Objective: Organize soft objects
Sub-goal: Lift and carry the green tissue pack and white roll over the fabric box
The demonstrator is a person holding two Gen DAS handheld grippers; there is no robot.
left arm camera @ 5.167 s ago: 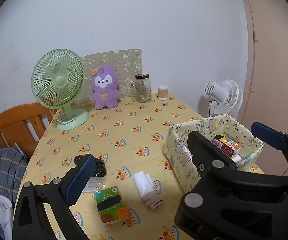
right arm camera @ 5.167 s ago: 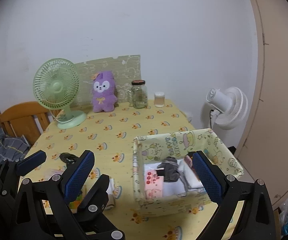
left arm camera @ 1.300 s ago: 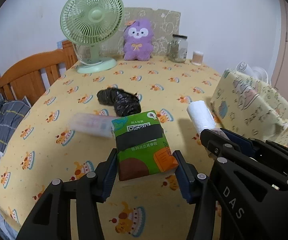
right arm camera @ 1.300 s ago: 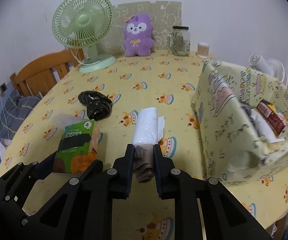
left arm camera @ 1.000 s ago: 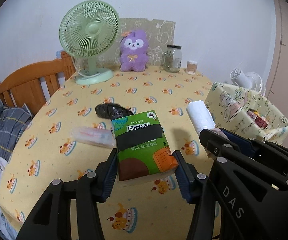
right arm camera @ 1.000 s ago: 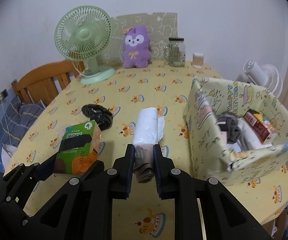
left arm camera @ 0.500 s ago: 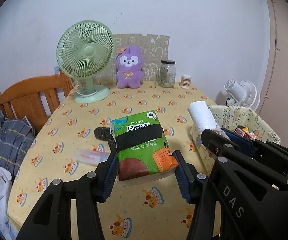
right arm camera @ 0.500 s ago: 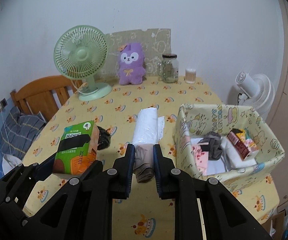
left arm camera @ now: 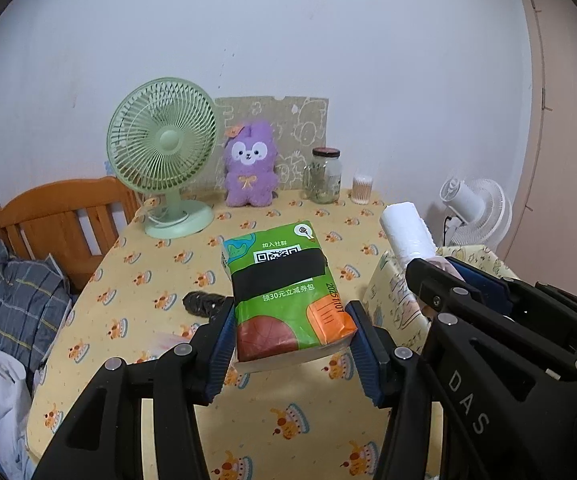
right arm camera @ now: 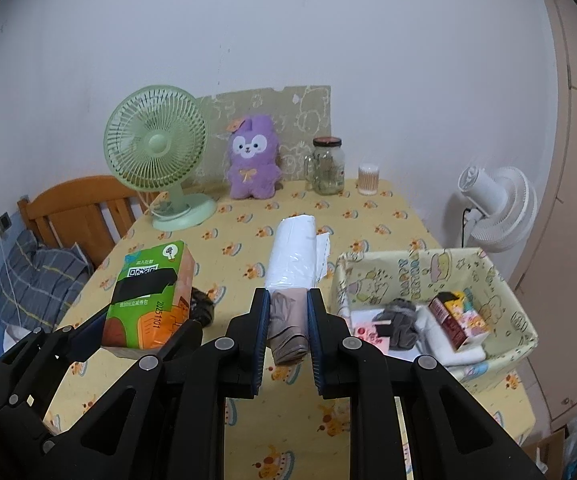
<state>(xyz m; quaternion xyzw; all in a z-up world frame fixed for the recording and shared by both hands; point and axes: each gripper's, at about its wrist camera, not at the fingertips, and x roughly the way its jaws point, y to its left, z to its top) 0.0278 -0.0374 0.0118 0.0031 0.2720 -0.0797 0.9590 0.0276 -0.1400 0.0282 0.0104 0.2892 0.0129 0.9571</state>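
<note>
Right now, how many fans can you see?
2. The green desk fan stands on the table's far left beside the purple plush bunny; the white fan stands beyond the table's right edge.

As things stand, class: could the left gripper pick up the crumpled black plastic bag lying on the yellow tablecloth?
Probably not yet. The left gripper has its jaws clamped on the green tissue pack and is lifted above the table, so the black bag below cannot be gripped until the pack is put down.

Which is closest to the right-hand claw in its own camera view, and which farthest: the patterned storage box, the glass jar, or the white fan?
1. Patterned storage box, just right of the right gripper.
2. Glass jar, at the table's far edge.
3. White fan, off the table, far right.
</note>
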